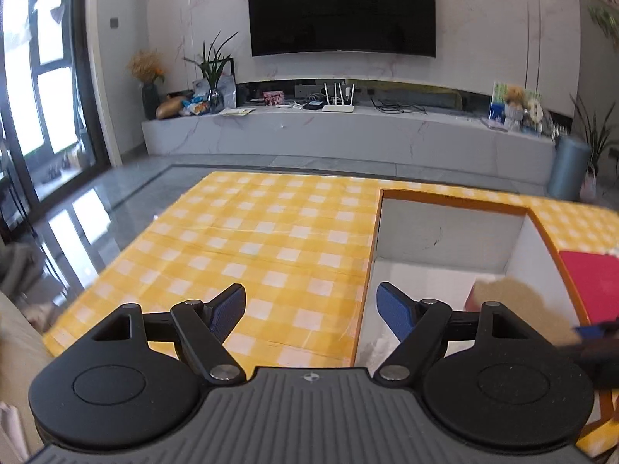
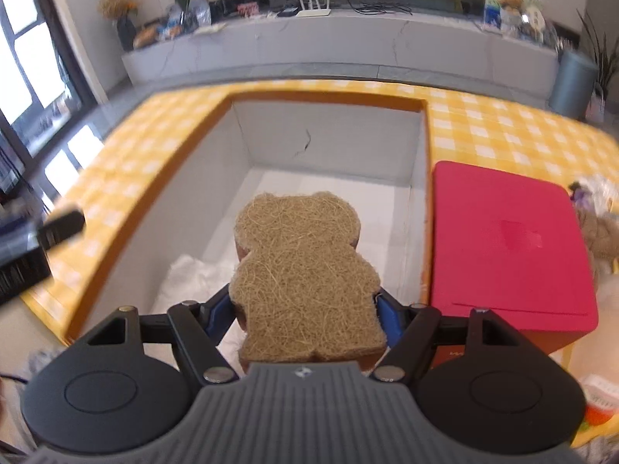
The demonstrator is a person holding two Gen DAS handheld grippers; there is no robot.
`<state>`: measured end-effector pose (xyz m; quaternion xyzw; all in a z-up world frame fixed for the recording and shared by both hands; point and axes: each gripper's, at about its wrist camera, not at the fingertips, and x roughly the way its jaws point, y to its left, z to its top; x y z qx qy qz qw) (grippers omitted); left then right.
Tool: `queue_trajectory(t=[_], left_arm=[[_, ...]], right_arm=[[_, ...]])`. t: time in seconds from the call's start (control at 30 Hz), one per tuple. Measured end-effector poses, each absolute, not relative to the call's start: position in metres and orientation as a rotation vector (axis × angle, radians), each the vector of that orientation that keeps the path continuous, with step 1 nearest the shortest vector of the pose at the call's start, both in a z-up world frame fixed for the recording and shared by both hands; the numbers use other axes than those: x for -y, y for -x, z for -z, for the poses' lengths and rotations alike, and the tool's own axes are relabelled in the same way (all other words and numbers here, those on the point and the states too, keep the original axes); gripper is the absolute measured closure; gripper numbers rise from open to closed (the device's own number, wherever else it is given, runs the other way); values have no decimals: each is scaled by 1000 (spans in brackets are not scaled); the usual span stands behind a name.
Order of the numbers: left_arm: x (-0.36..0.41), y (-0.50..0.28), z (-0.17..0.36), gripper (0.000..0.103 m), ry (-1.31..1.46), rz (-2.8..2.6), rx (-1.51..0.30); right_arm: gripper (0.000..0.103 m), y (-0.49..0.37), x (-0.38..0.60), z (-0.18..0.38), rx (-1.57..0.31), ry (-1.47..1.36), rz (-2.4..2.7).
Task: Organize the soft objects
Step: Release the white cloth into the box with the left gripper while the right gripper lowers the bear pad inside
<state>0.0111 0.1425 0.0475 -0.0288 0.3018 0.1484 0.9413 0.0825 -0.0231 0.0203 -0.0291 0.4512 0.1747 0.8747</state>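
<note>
My right gripper (image 2: 303, 309) is shut on a tan bear-shaped fibre sponge (image 2: 301, 278) and holds it flat above the open white box with an orange rim (image 2: 325, 94). A white soft item (image 2: 193, 274) lies on the box floor at the near left. My left gripper (image 1: 311, 309) is open and empty, hovering over the yellow checked tablecloth (image 1: 251, 232) at the box's left rim (image 1: 365, 270). In the left wrist view the sponge (image 1: 514, 294) shows blurred over the box, with the right gripper's finger (image 1: 595, 330) at the right edge.
A red box (image 2: 506, 243) stands right of the open box; it also shows in the left wrist view (image 1: 592, 282). More soft items (image 2: 599, 228) lie at the table's right edge. A TV console (image 1: 348, 131) and floor lie beyond the table.
</note>
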Motion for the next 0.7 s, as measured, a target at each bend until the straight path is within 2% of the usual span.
queue_trajectory(t=[0.43,0.7], left_arm=[[-158,-7,-39,12,126,-290,-662],[-158,-8,-39,11,128,-279,-673]], right_arm=[[31,-84,-17,8,-933,347,-272],[26,-87,-16,4,-979,309,-273]])
